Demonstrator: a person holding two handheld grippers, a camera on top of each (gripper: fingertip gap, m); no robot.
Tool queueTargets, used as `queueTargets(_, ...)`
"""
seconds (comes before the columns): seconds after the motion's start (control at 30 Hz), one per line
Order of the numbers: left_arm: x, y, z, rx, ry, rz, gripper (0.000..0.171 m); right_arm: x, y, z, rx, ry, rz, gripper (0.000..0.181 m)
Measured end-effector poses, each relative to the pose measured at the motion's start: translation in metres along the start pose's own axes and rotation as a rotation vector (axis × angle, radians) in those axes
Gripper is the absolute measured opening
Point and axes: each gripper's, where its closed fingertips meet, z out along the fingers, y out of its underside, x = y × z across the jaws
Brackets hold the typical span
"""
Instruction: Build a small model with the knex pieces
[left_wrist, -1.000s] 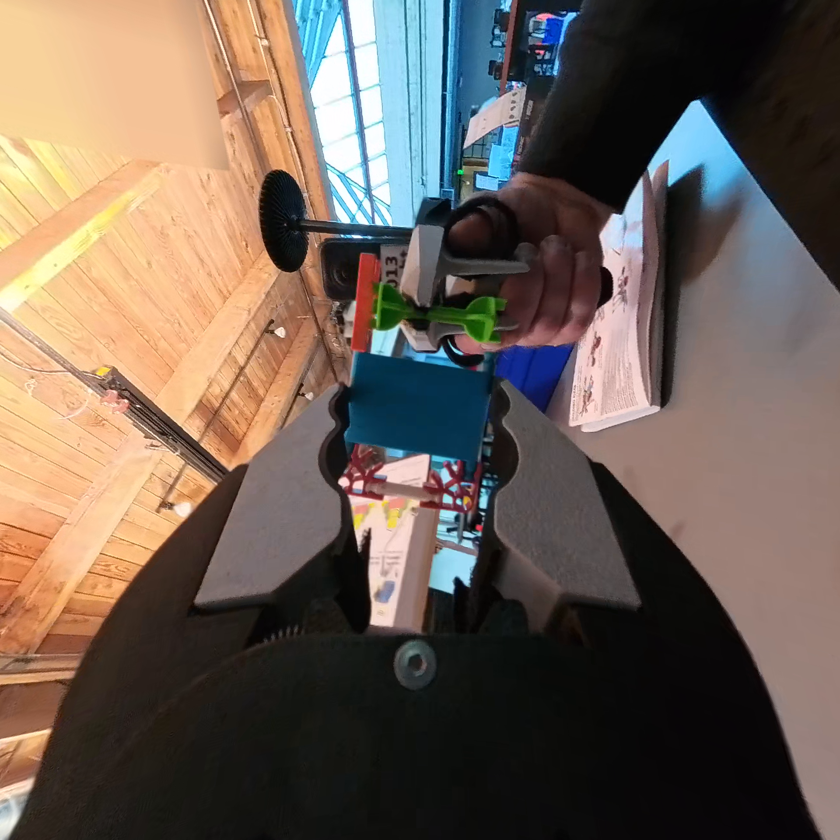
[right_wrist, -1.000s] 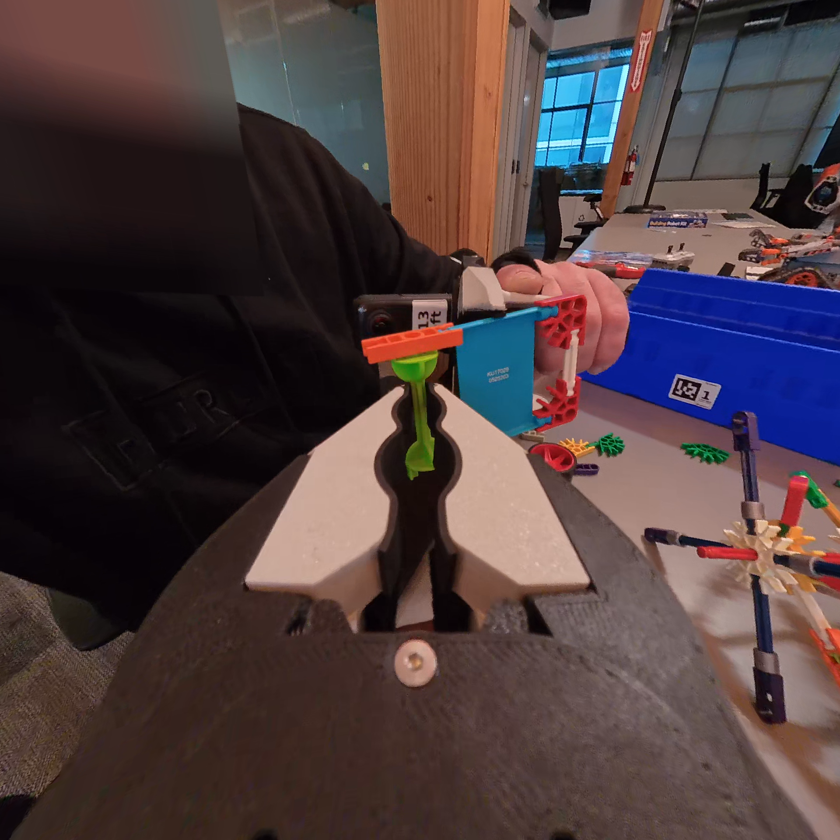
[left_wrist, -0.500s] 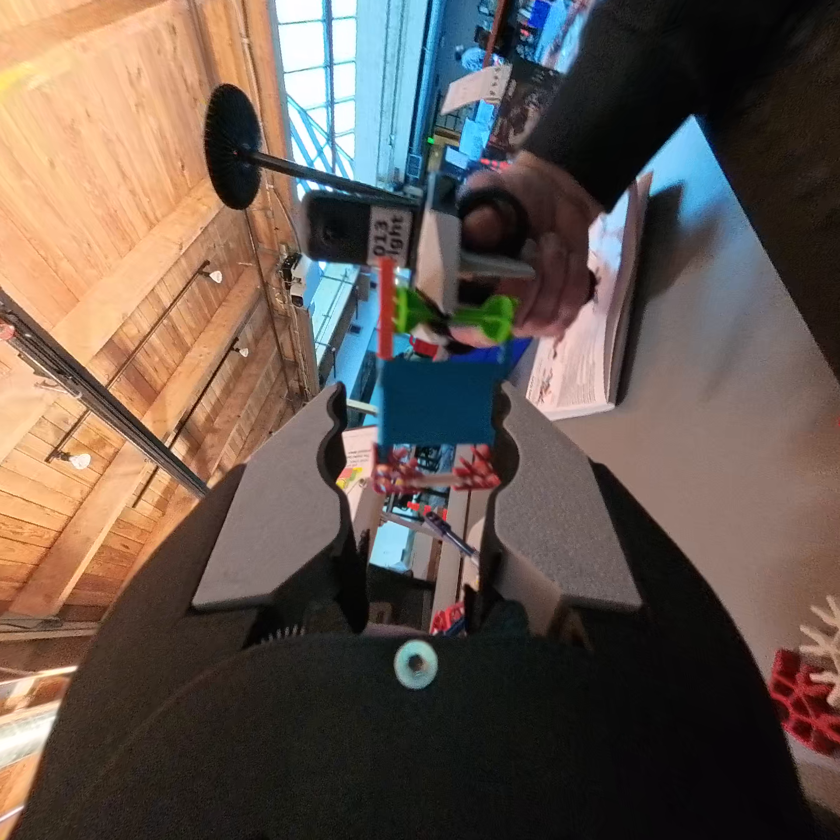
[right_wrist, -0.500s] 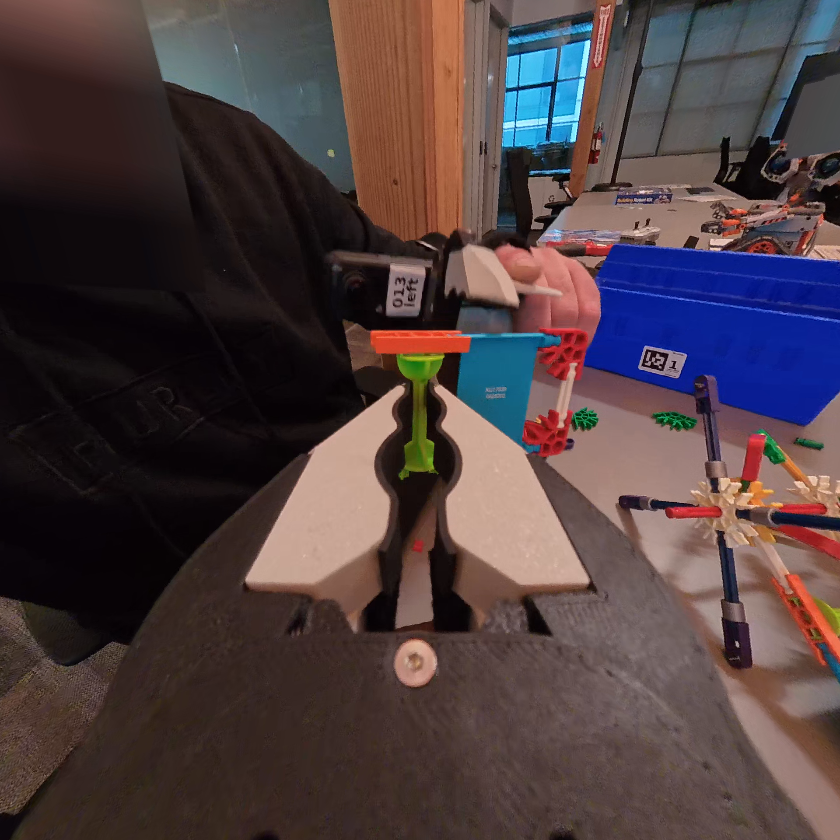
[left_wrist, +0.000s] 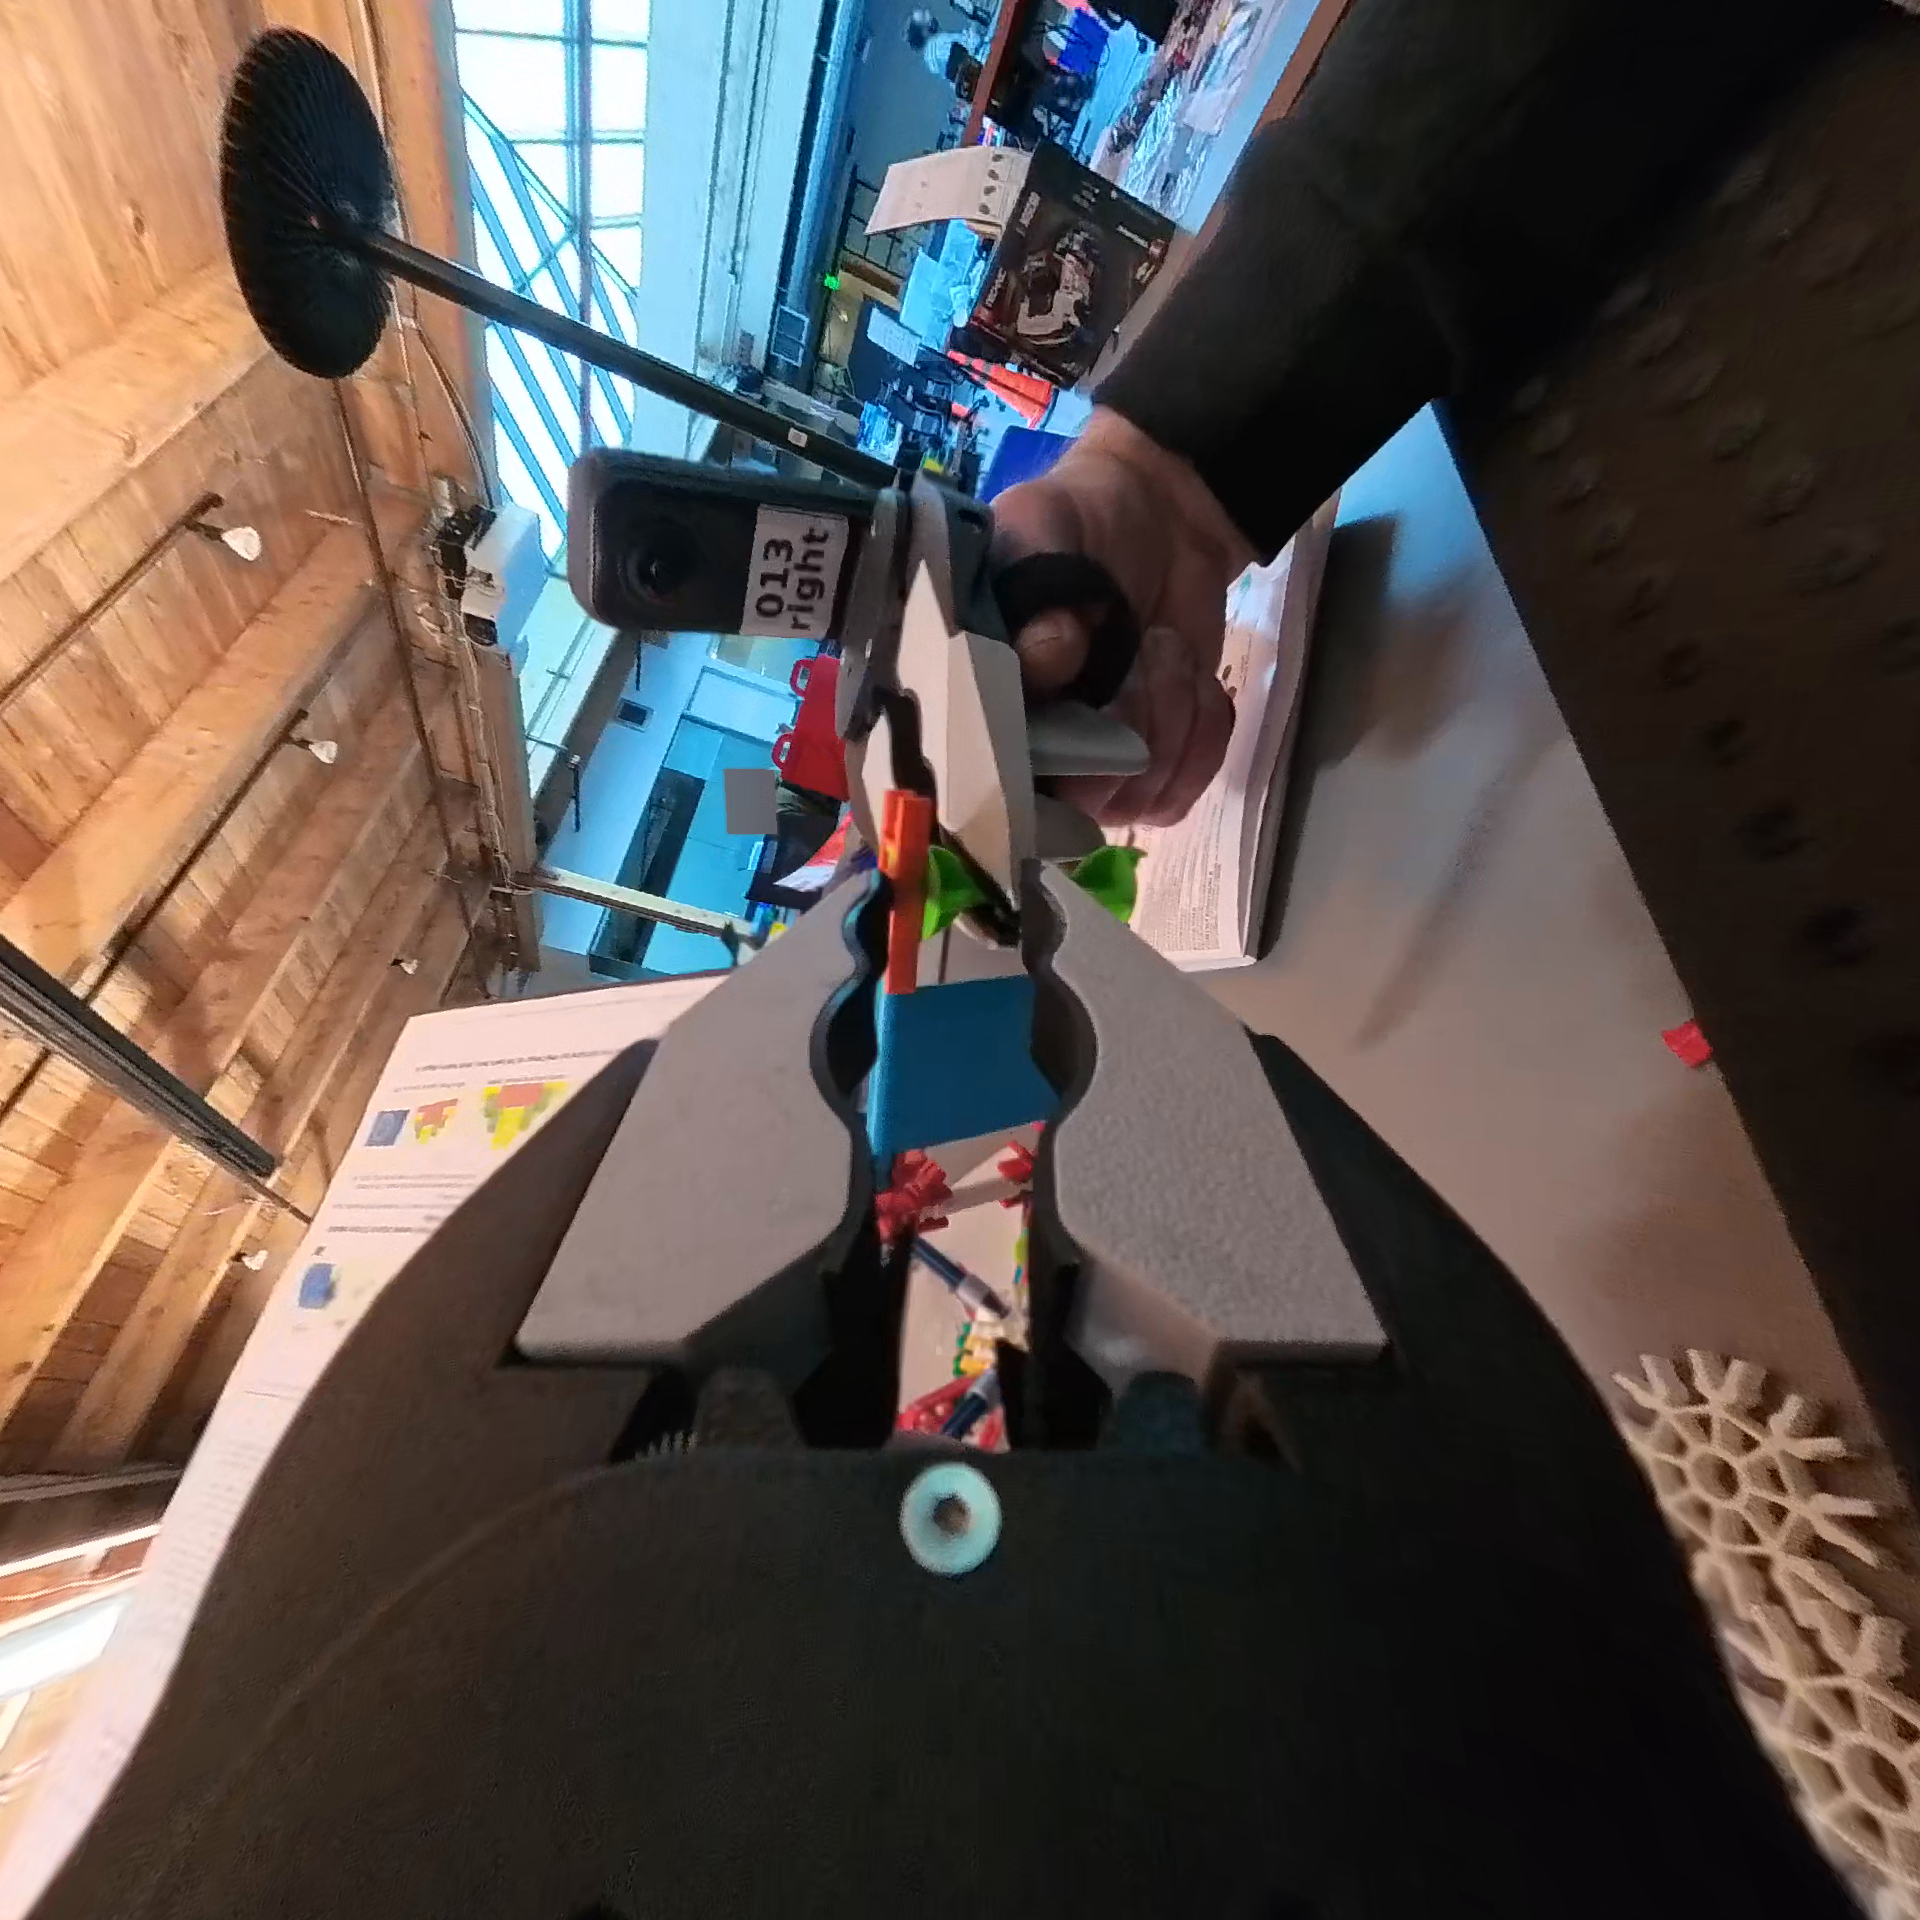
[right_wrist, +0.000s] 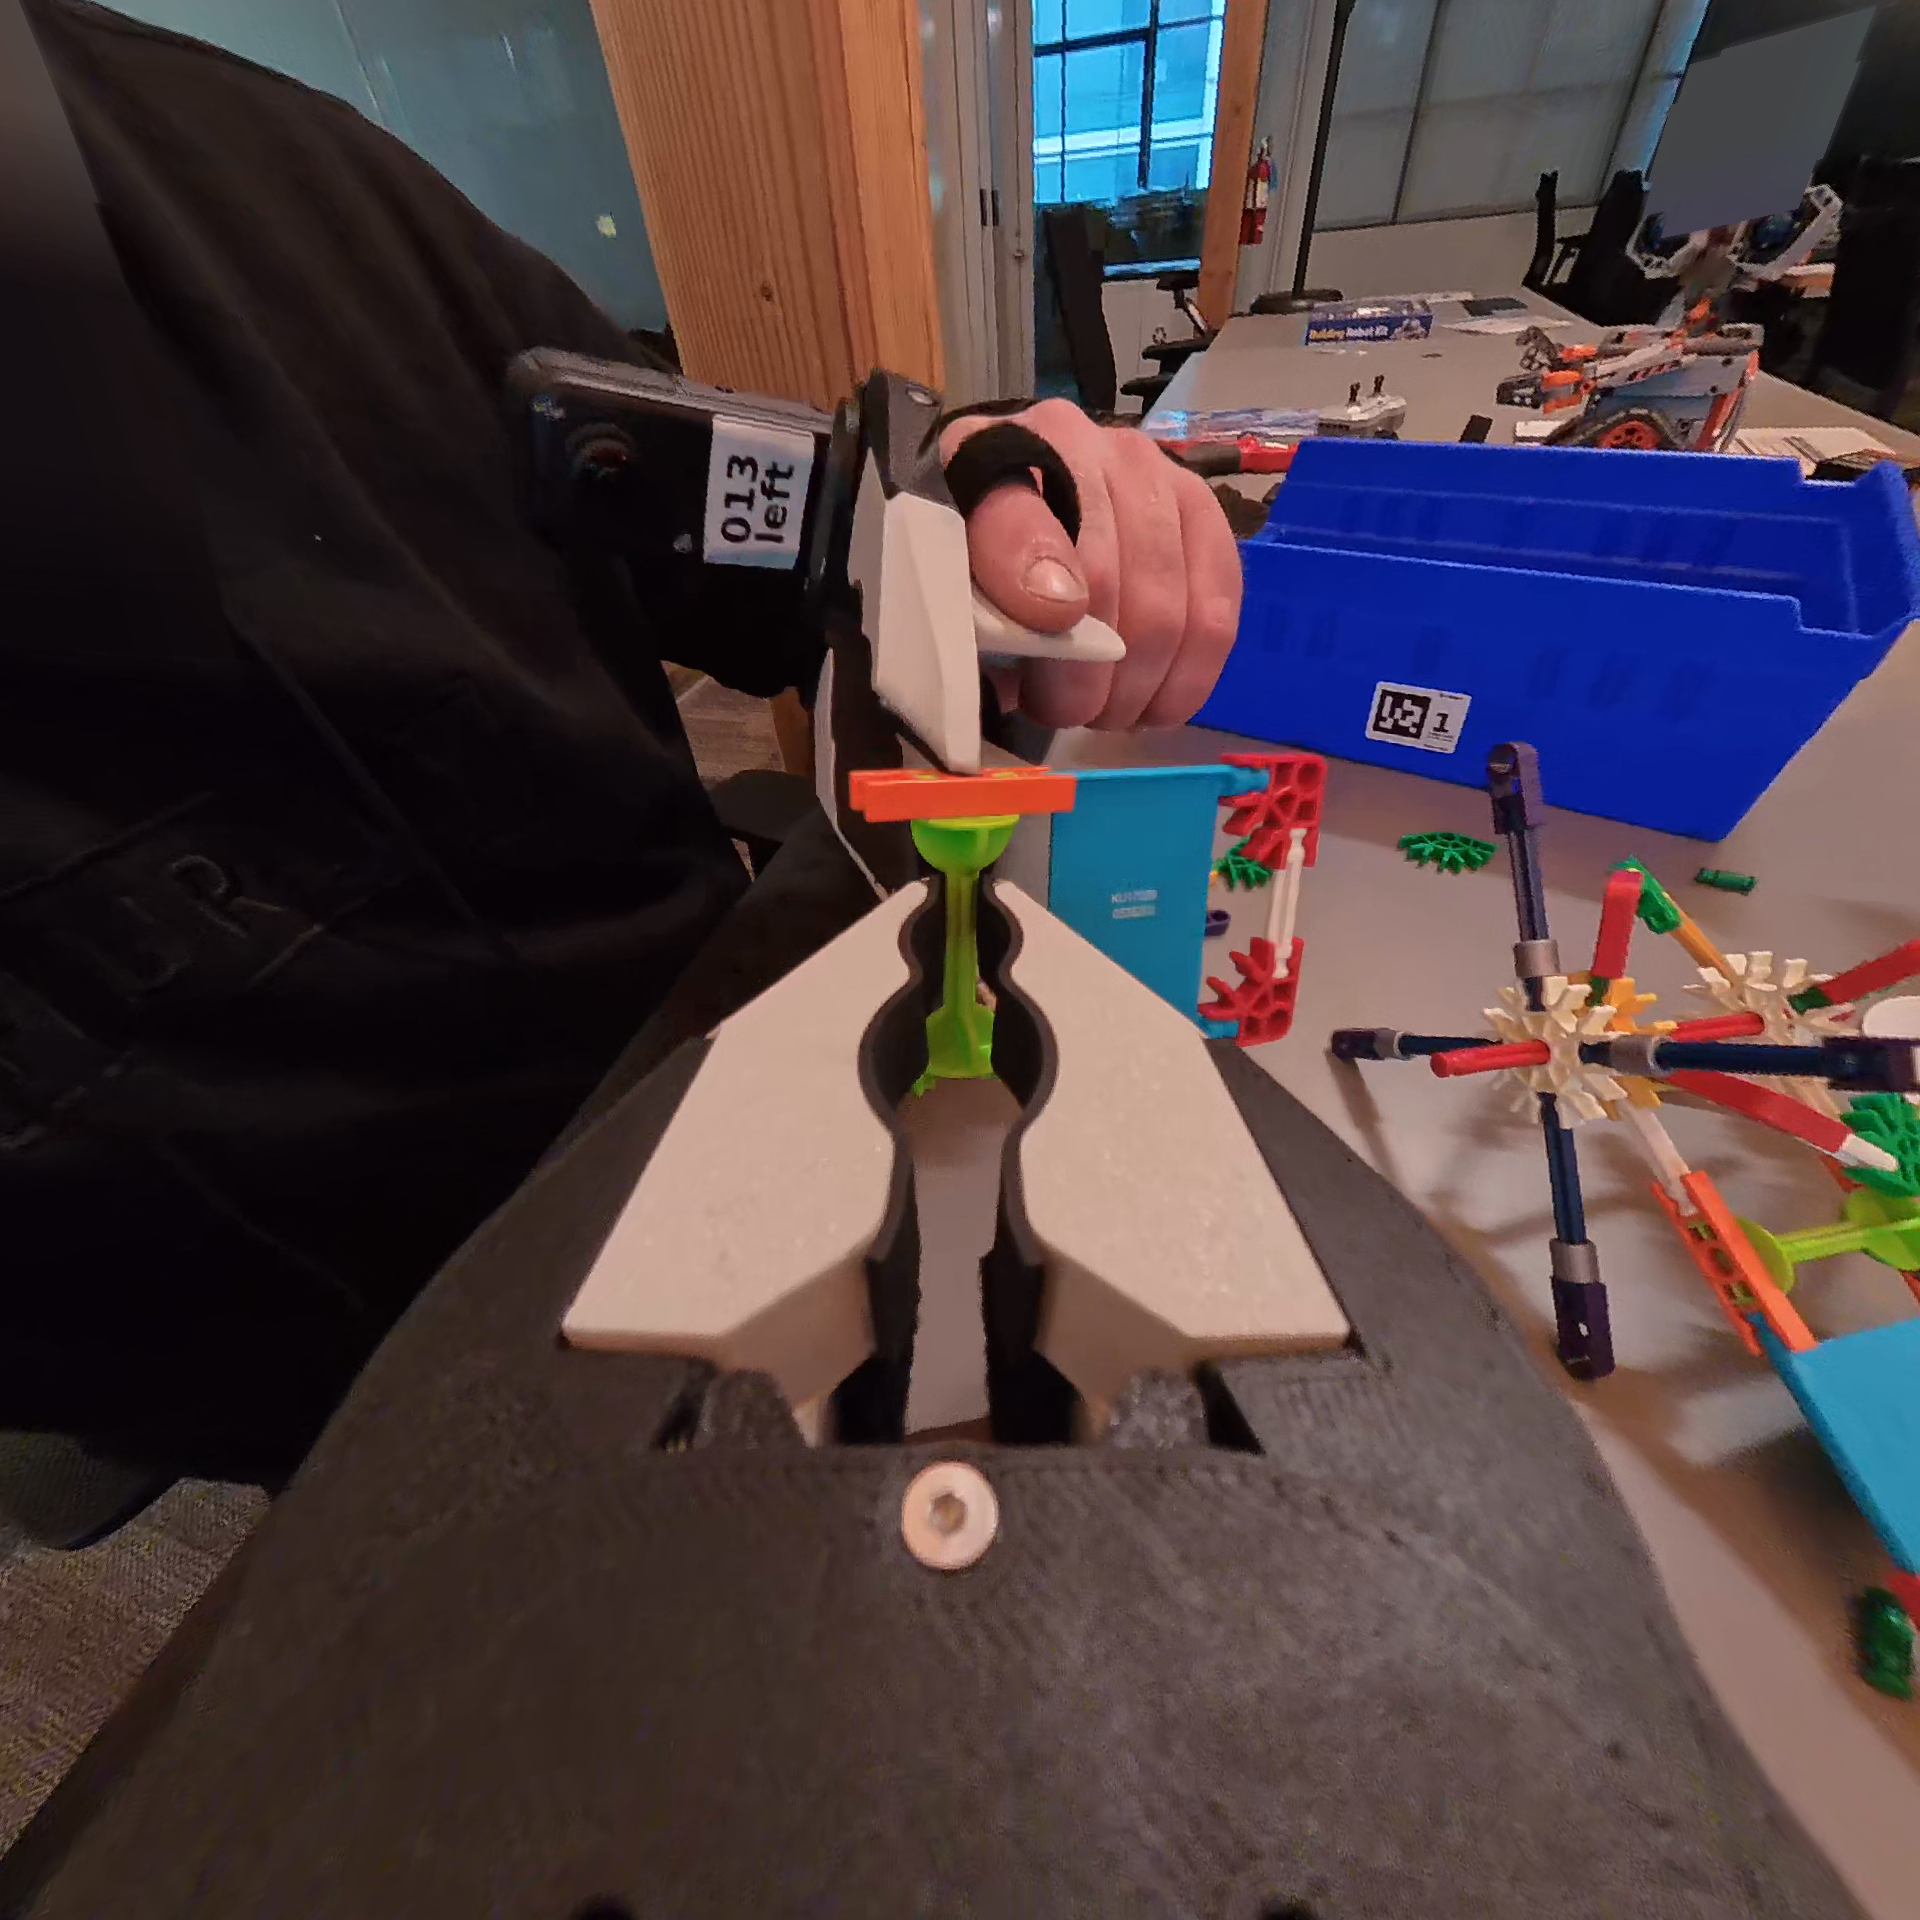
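While you hold both tools close together above the grey table (right_wrist: 1403, 1299), your left gripper (left_wrist: 951, 925) is clamped on the blue panel (left_wrist: 956, 1060) of a small construction-toy piece; its two grey fingers (left_wrist: 717, 1132) press the panel's opposite edges. At the near edge of the panel you can see red snowflake connectors (left_wrist: 909, 1195) joined by a white rod (right_wrist: 1291, 902). At the far edge an orange bar (left_wrist: 902, 894) is fixed, and a lime green rod (right_wrist: 961, 977) stands out from this bar.

Your right gripper (right_wrist: 954, 894) is closed on that lime green rod, with the rod running lengthwise between its white fingers (right_wrist: 1143, 1195). In the right wrist view the left gripper comes from above, and its tips touch the orange bar.

The held piece hangs in the air, just above the table near your body. On the table to the right lies a larger spoked assembly (right_wrist: 1558, 1039) of dark blue, red and yellow rods around white connectors. A blue bin (right_wrist: 1558, 592) stands behind it, and some green connectors (right_wrist: 1444, 847) lie loose before the bin. In the left wrist view an open instruction booklet (left_wrist: 1247, 790) lies beyond your right hand (left_wrist: 1132, 623), and a printed sheet (left_wrist: 436, 1164) is at the left.
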Motion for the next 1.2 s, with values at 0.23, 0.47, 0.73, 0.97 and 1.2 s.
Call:
queueTargets(0.23,0.007,0.003,-0.002,0.027,0.036,-0.095,0.02,0.002,0.008,0.005,-0.067,0.028,-0.025,0.002)
queueTargets(0.47,0.005,0.011,-0.008,-0.009,0.057,-0.11,0.046,0.009,0.009,0.0,-0.111,0.124,-0.088,0.003)
queueTargets(0.73,0.03,0.045,-0.03,-0.154,0.207,-0.194,0.04,0.014,0.056,0.003,-0.543,0.281,-0.269,0.003)
queueTargets(0.97,0.066,0.066,-0.037,-0.261,0.346,-0.215,0.042,0.018,0.109,0.012,-0.875,0.273,-0.289,0.003)
queueTargets(1.2,0.09,0.075,-0.036,-0.299,0.443,-0.243,0.044,0.017,0.121,0.024,-0.893,0.236,-0.252,0.021)
